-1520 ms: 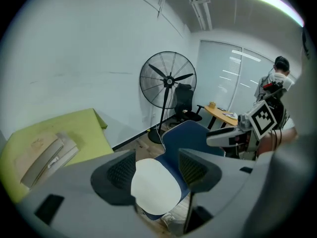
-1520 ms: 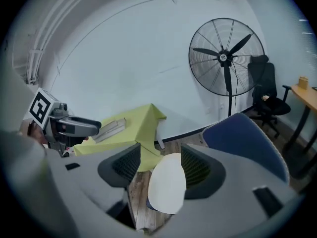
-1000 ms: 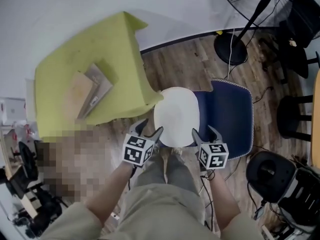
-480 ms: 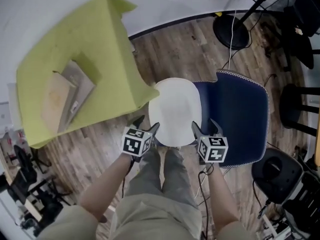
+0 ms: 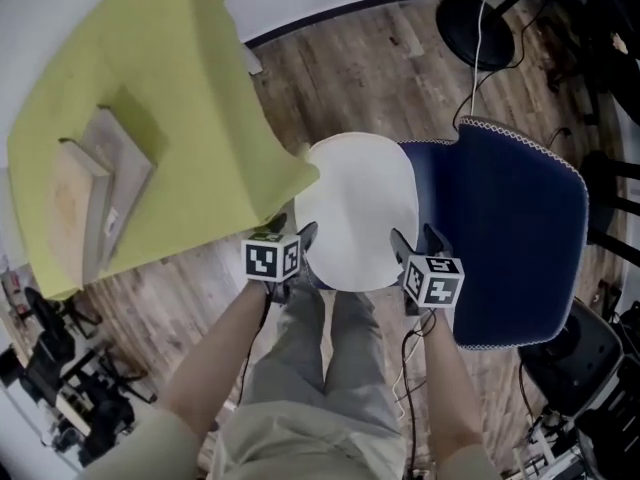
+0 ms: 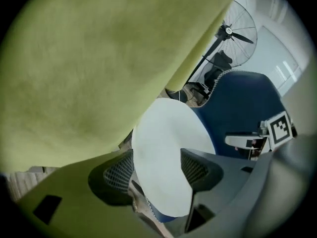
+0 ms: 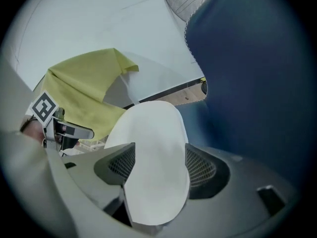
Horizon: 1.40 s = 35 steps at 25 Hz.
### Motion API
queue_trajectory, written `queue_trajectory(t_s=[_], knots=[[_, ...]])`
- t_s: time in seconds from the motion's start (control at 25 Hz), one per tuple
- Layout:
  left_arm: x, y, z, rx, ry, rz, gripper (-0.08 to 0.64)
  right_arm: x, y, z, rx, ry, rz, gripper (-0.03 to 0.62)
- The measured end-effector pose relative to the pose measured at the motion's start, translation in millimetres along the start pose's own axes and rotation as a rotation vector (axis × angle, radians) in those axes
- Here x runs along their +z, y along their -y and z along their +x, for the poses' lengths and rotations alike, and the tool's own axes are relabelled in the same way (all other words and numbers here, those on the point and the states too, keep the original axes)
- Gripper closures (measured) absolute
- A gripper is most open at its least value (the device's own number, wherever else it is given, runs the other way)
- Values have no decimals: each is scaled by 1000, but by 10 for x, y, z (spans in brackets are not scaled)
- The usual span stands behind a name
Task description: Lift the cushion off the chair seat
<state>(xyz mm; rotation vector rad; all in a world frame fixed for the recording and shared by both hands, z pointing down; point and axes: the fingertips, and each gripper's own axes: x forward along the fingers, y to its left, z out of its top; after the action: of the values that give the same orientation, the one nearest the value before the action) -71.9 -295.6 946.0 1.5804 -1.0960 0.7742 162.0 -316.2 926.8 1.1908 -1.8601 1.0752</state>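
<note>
A white oval cushion (image 5: 355, 208) lies on the seat of a navy chair (image 5: 520, 238) with white-stitched edges. My left gripper (image 5: 295, 236) is at the cushion's near left edge and my right gripper (image 5: 415, 243) at its near right edge, both pointing steeply down. Both sets of jaws are opening. In the left gripper view the cushion (image 6: 163, 152) shows between the left gripper's (image 6: 157, 170) mesh pads, which do not press on it. The right gripper view has the cushion (image 7: 153, 148) between the right gripper's (image 7: 156, 167) pads in the same way, untouched.
A lime-green armchair (image 5: 150, 98) stands close on the left with flat cardboard pieces (image 5: 90, 188) on it. A fan's round base (image 5: 475, 28) and cable are behind the chair. A black chair (image 5: 585, 358) sits at lower right, dark equipment (image 5: 60, 388) at lower left.
Both grippers have come down to the near edge of the cushion, one at each side. Their jaws stand a little wider, and cushion and chair look larger.
</note>
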Motion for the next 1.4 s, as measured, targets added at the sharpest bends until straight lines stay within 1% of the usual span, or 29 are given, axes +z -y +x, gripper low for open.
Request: queue_trajectory(t_s=[0.08,0.2,0.32,0.4,0.48,0.64,0.68,0.76,0.84,0.96,1.04,1.12,1.24,1.32,1.4], knots=[[-85,-88,156,-13,-20,-15,270,-64,77,174,-2,-21,-14,268],[-185,-203,342,-18,-41,-10,266,-135,139,428,-2,-51,-23,261],[-325,-322,519,2,-66,-46,264,-230,193,611,-13,-69,-29,254],[-402,-334,619,-6,-82,-66,264,-316,246,702,-30,-94,-34,250],[-449,-335,696,-23,-94,-88,264,-380,290,776,-45,-106,-20,244],[-504,-344,766,-33,-105,-125,265,-431,321,825,-50,-107,15,241],[-496,-333,760,-32,-108,-115,272,-444,314,828,-42,-118,31,253],[-476,-301,748,-14,-120,-59,314,-467,289,830,-16,-145,84,343],[-467,-281,726,18,-131,-13,345,-457,258,797,-8,-158,118,389],[-445,-269,634,41,-127,-1,407,-440,236,708,-27,-142,138,484],[-423,-240,551,34,-128,12,435,-473,209,628,-41,-144,139,502],[-433,-193,466,22,-149,37,456,-524,156,511,-45,-153,127,508],[-418,-56,305,-8,-165,77,463,-581,130,266,-55,-149,141,509],[-362,61,162,-28,-153,104,465,-540,118,61,-65,-126,158,509],[-291,190,-19,-45,-137,126,466,-424,61,-209,-83,-98,153,509]])
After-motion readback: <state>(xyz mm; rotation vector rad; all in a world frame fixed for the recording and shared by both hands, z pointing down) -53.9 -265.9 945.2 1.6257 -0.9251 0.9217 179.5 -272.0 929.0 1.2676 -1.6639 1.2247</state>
